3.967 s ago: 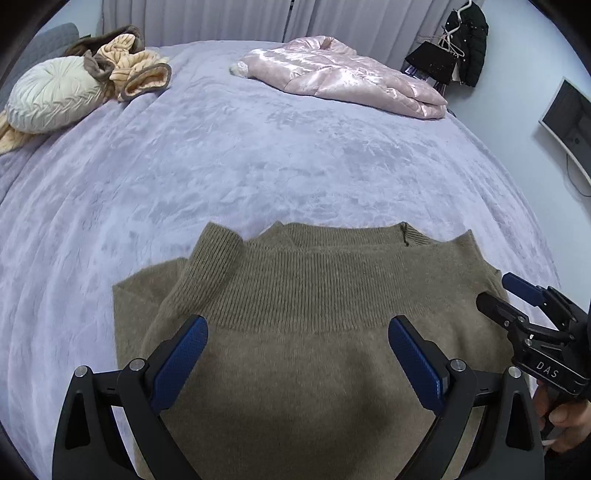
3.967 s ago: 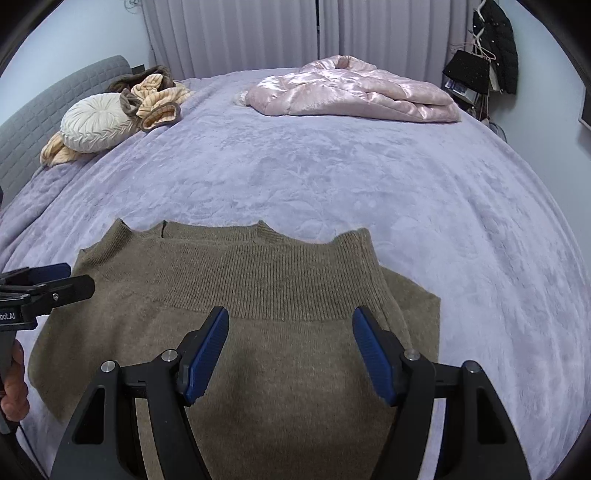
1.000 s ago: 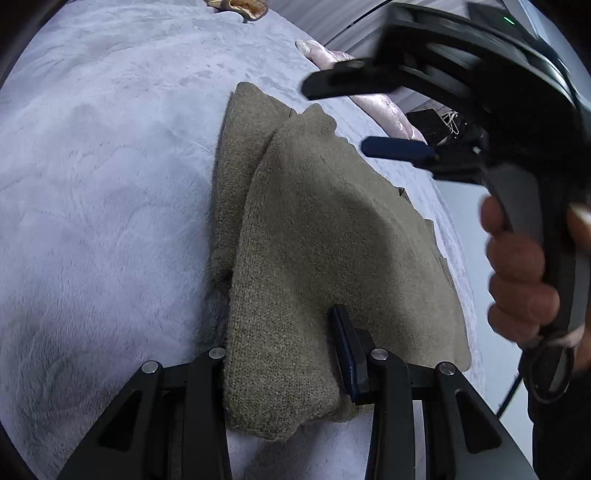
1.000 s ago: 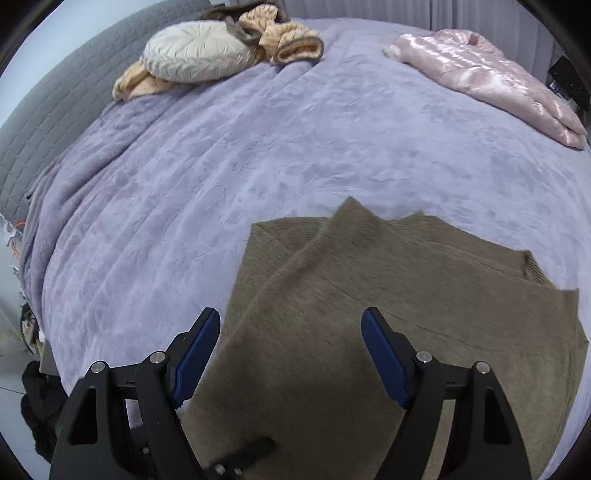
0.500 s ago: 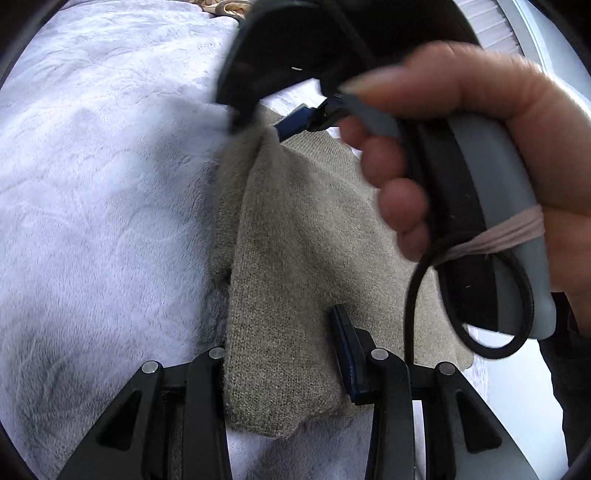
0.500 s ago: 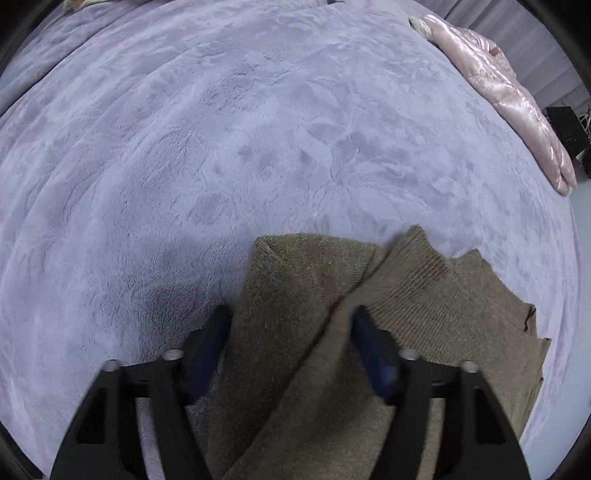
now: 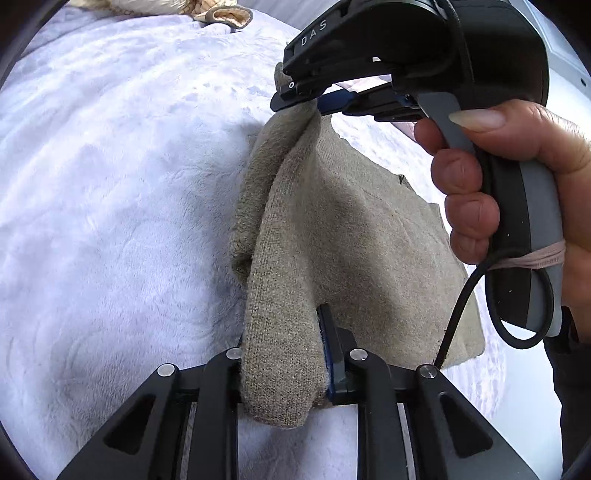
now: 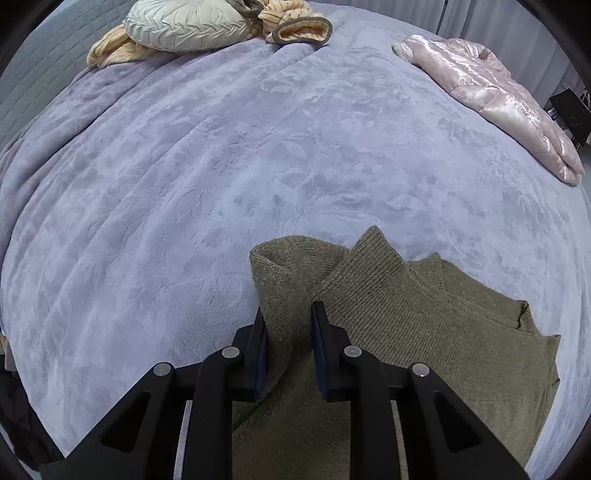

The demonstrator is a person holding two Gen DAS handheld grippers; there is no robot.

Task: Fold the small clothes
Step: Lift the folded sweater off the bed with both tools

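Observation:
An olive knit sweater (image 7: 332,229) lies partly folded on the lavender bedspread (image 7: 110,184). My left gripper (image 7: 284,343) is shut on its near folded edge. My right gripper (image 7: 306,105), seen from the side with a hand on its handle, is shut on the far end of the same edge and lifts it. In the right wrist view the right gripper (image 8: 286,321) pinches a bunched fold of the sweater (image 8: 424,325), which spreads to the right on the bedspread (image 8: 221,166).
A pink satin jacket (image 8: 491,96) lies at the far right of the bed. A round cream pillow (image 8: 188,24) and tan striped clothes (image 8: 295,26) sit at the far left. A grey headboard (image 8: 22,85) is on the left.
My right gripper has closed on the sweater's far edge fold and lifted it. My left gripper has kept its hold on the near edge.

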